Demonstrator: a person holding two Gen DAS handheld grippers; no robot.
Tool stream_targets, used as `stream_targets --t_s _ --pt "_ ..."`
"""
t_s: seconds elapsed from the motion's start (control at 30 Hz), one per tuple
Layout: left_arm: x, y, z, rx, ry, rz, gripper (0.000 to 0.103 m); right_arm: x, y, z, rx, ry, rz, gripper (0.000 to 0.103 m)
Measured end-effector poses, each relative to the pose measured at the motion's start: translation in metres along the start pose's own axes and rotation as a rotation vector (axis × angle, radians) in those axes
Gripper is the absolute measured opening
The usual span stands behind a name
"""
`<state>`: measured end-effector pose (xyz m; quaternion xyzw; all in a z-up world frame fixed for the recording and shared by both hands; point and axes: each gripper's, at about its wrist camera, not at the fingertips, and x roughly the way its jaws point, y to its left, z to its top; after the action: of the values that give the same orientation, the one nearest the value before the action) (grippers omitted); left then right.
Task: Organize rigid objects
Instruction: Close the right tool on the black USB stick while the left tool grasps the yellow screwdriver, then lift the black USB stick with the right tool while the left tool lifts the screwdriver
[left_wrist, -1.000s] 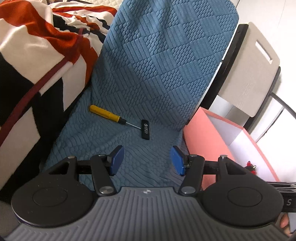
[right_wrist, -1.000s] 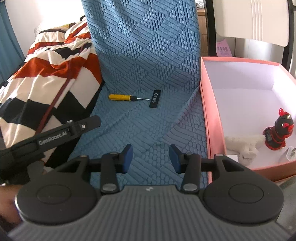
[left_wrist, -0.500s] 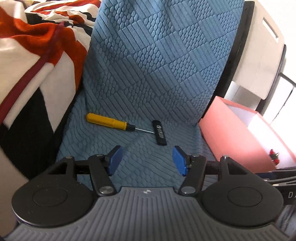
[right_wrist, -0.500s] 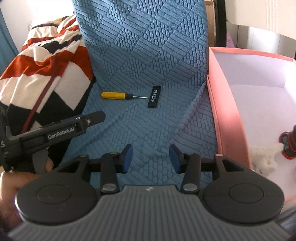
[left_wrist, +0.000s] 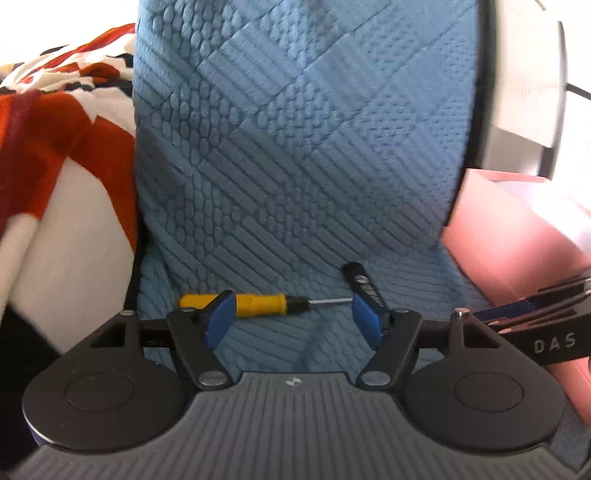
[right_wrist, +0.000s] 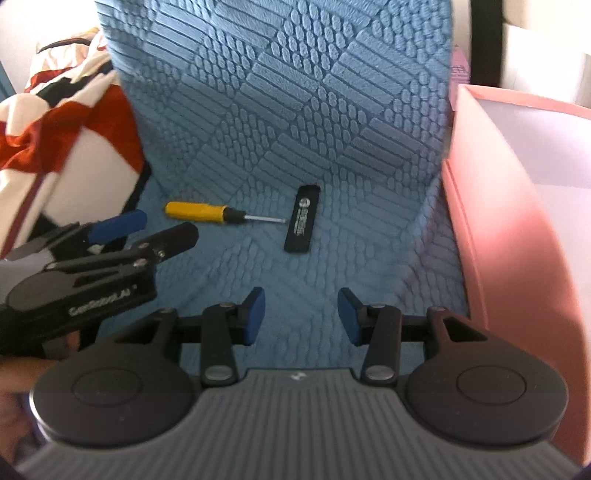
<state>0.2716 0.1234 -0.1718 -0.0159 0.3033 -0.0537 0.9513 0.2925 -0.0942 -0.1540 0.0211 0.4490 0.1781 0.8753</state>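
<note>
1. Blue quilted seat cover with woven diamond and stripe patches, running up a backrest.
2. Red, white and black patterned blanket bunched at left.
3. Pale board behind, brightly lit and blurred.

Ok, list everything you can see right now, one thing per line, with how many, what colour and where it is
screwdriver: one, yellow handle, metal shaft, lying flat on the blue cover, tip towards the black bar
black bar: one, black with pale print, flat on the cover, right of the screwdriver
quilted cover: one, blue, over the seat and the upright back
blanket: one, red, white and black, left of the cover
box: one, pink outside, white inside, right of the cover
left hand-held gripper: one, black with blue pads, jaws opening, low over the screwdriver, nothing held
right hand-held gripper: one, black with blue pads, open, empty, short of the black bar
</note>
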Motion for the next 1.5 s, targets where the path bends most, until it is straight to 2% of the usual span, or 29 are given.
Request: stream_targets --t_s 0.07,0.13,0.23,0.43,0.5,0.67,0.77,0.83,0.9,1.07,1.13,1.17,1.2,1.3,1.4,1.5 --pt "0.012 0.003 0.005 -0.004 0.014 -0.03 0.074 0.017 -0.001 0.006 0.018 -0.001 0.009 0.047" --pt "0.024 0.005 0.01 0.028 0.019 -0.025 0.074 0.034 0.0 0.012 0.034 -0.004 0.003 0.047" --pt "0.04 0.017 0.017 0.011 0.043 -0.023 0.074 0.052 0.0 0.02 0.037 -0.012 0.001 0.047" --pt "0.065 0.029 0.025 0.031 0.154 -0.056 0.074 0.072 0.003 0.033 0.003 -0.029 0.005 0.047" --pt "0.073 0.026 0.025 0.071 0.182 -0.064 0.074 0.076 0.004 0.033 -0.02 -0.02 0.003 0.047" --pt "0.086 0.009 0.025 0.241 0.241 -0.019 0.075 0.082 0.013 0.031 -0.092 -0.019 -0.026 0.043" --pt "0.09 0.0 0.025 0.379 0.298 -0.015 0.075 0.083 0.016 0.03 -0.126 -0.012 -0.054 0.027" --pt "0.093 -0.004 0.025 0.448 0.328 -0.01 0.075 0.082 0.013 0.028 -0.114 -0.005 -0.053 0.026" --pt "0.093 0.0 0.028 0.457 0.366 -0.029 0.075 0.079 0.011 0.027 -0.107 -0.001 -0.057 0.026" --pt "0.099 0.01 0.04 0.446 0.44 -0.014 0.073 0.068 0.0 0.026 -0.084 0.004 -0.048 0.026" --pt "0.1 0.012 0.046 0.44 0.458 -0.002 0.066 0.063 -0.004 0.025 -0.077 0.005 -0.042 0.026" --pt "0.1 0.014 0.049 0.437 0.459 0.014 0.054 0.059 -0.006 0.025 -0.074 0.005 -0.041 0.026" --pt "0.099 0.015 0.052 0.432 0.461 0.026 0.048 0.057 -0.007 0.024 -0.071 0.004 -0.041 0.026" --pt "0.095 0.016 0.059 0.43 0.48 0.001 0.022 0.047 -0.012 0.023 -0.072 0.004 -0.039 0.025" --pt "0.088 0.015 0.059 0.455 0.498 -0.025 0.01 0.035 -0.014 0.023 -0.057 -0.013 -0.03 0.025" --pt "0.082 0.011 0.056 0.461 0.539 -0.076 0.007 0.03 -0.018 0.018 -0.043 -0.01 -0.009 0.025"
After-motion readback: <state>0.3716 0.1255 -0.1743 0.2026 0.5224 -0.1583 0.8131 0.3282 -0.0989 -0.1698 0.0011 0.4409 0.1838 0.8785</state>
